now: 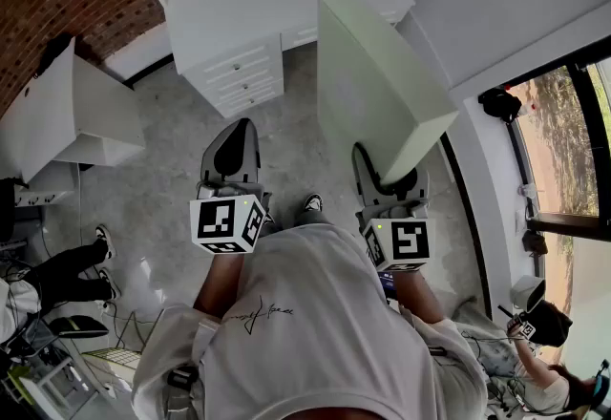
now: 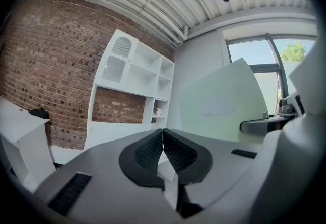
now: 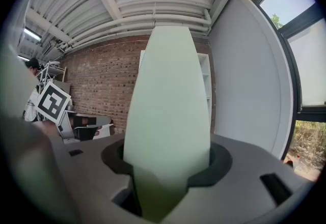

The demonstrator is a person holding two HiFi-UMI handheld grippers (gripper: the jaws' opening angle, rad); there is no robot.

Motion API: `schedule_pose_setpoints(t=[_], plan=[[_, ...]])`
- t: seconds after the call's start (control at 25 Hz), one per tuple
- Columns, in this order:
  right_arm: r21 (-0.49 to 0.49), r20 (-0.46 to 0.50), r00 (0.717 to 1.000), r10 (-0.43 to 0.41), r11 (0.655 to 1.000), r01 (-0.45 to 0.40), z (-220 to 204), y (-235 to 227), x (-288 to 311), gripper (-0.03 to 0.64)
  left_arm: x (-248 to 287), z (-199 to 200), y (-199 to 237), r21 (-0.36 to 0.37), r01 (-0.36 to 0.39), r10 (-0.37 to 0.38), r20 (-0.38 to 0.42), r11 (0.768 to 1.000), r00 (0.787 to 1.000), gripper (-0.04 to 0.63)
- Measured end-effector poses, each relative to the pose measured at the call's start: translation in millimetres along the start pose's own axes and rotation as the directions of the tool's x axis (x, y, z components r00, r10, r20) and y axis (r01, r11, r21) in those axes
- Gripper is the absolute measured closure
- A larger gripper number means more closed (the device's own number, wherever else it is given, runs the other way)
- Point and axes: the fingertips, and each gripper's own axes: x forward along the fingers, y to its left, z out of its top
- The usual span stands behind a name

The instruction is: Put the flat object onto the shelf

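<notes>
The pale green flat board (image 1: 382, 84) is clamped in the right gripper (image 1: 387, 178), whose 2 jaws stand well apart because the panel's near edge sits between them. The right gripper view shows the dark pads pressing on both of its faces. The board stands on edge and stretches forward from the gripper, above the grey floor (image 1: 162, 189). In the head view its far end lies just to the right of the white drawer block (image 1: 239, 74) and has not reached any shelf. The left gripper (image 2: 163, 141) holds nothing: its 2 jaws are closed with the ribbed pads meeting at the tips, and it points level beside the right one, a little apart. Each gripper carries a marker cube (image 1: 227, 222) close to the person's white shirt (image 1: 315, 332). Ahead, the white shelf unit (image 2: 133, 73) stands against the brick wall (image 2: 46, 65), with open compartments above a wide recess backed by brick. A small object sits in a lower compartment, too small to identify. From the left gripper view the board shows as a broad pale panel to the right of the unit. A window (image 1: 563, 141) runs along the right side of the room, and another person's legs (image 1: 67, 270) show at the left edge of the head view.
</notes>
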Motion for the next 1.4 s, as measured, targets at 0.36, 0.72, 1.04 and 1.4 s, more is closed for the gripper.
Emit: schedule_pose_setpoints(t=[0.36,0.72,1.04,1.4], plan=[[0.005,0.022,1.0,0.012,1.0,-0.012,-6,-55,-5,0.356,23,-3,-37,0.015,-0.012,0.013,-0.007,1.0,1.0,0.58],[0.024,0.095,0.995,0.044,0.999,-0.046,7,-94,9,0.351,53,5,-58,0.05,-0.026,0.026,0.004,0.998,1.0,0.58],[0.011,0.126,0.991,0.053,0.998,-0.055,25,-110,60,0.35,104,19,-44,0.043,-0.024,0.023,0.034,0.999,0.999,0.58],[-0.028,0.142,0.987,0.079,0.997,-0.076,59,-120,148,0.35,188,50,-3,0.049,-0.013,0.011,0.059,0.999,0.998,0.58]])
